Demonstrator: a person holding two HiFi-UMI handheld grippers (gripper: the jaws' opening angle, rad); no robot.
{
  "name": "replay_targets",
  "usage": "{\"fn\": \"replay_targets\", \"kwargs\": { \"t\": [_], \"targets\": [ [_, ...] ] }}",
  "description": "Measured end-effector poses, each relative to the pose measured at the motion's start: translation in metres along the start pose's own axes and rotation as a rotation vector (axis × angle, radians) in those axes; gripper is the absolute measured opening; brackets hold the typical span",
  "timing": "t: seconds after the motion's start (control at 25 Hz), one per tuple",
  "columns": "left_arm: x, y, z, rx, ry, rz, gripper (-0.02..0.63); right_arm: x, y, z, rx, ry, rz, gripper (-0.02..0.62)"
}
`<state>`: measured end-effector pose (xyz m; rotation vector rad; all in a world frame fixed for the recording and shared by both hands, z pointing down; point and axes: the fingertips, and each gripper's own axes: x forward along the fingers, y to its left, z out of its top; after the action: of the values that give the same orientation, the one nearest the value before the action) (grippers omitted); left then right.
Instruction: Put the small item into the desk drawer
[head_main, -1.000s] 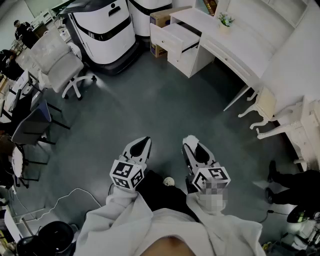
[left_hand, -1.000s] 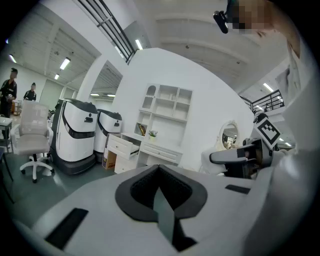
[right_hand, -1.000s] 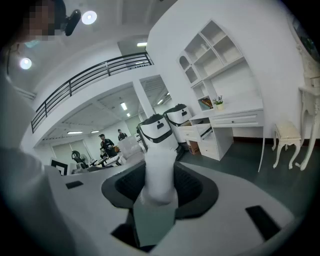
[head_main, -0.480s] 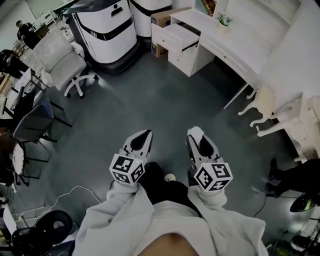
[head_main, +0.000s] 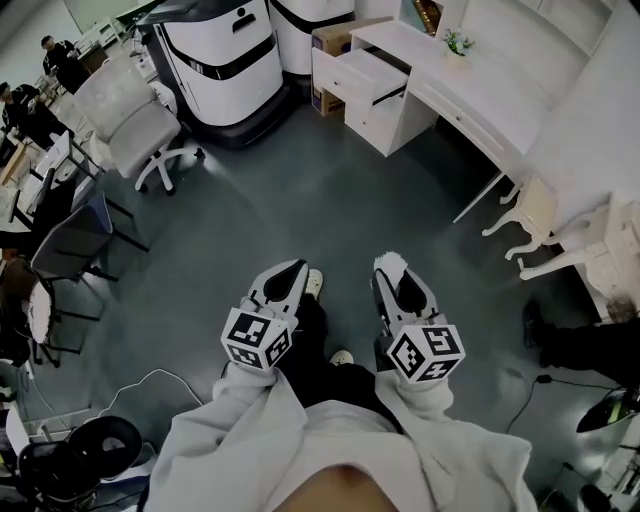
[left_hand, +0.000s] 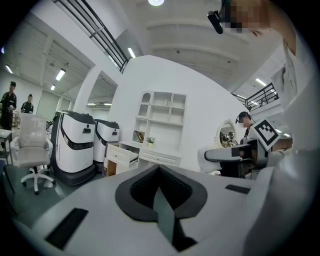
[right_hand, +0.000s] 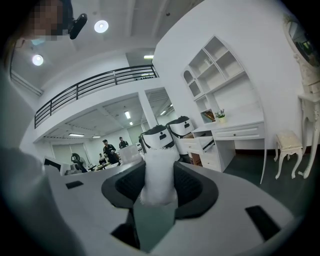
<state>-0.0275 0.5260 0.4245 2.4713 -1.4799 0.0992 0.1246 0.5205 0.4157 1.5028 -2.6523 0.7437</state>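
Observation:
The small item (head_main: 389, 262) is a white fluffy wad; my right gripper (head_main: 392, 274) is shut on it, and in the right gripper view the wad (right_hand: 159, 172) stands up between the jaws. My left gripper (head_main: 292, 270) is held level beside it, shut with nothing in it, and its jaws meet in a point (left_hand: 159, 167). Both hang over the grey floor, well short of the white desk (head_main: 470, 95). The desk's drawer (head_main: 362, 72) stands pulled open at its left end and shows as a drawer (right_hand: 202, 145) ahead in the right gripper view too.
Two large white-and-black machines (head_main: 215, 55) stand left of the desk, with a cardboard box (head_main: 335, 35) behind the drawer unit. A white office chair (head_main: 135, 125), dark chairs and people are at far left. A white stool (head_main: 530, 205) stands right; cables (head_main: 150, 385) lie near my feet.
A shoe has stepped forward next to the left gripper and the room has shifted slightly in view. Both grippers keep their places, the right still holding the wad.

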Motion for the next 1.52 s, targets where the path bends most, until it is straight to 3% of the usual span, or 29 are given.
{"fn": "replay_targets", "kwargs": {
  "t": [0.4, 0.96, 1.52],
  "targets": [
    [0.066, 0.041, 0.027, -0.006, -0.015, -0.038, 0.017, 0.064, -0.017, 0.027, -0.001, 0.005, -0.003, 0.186],
    [0.154, 0.130, 0.080, 0.022, -0.013, -0.086, 0.017, 0.180, -0.034, 0.084, 0.019, -0.024, -0.037, 0.186],
    [0.209, 0.204, 0.099, 0.041, -0.012, -0.136, 0.017, 0.265, -0.040, 0.104, 0.025, -0.054, -0.090, 0.186]
  ]
}}
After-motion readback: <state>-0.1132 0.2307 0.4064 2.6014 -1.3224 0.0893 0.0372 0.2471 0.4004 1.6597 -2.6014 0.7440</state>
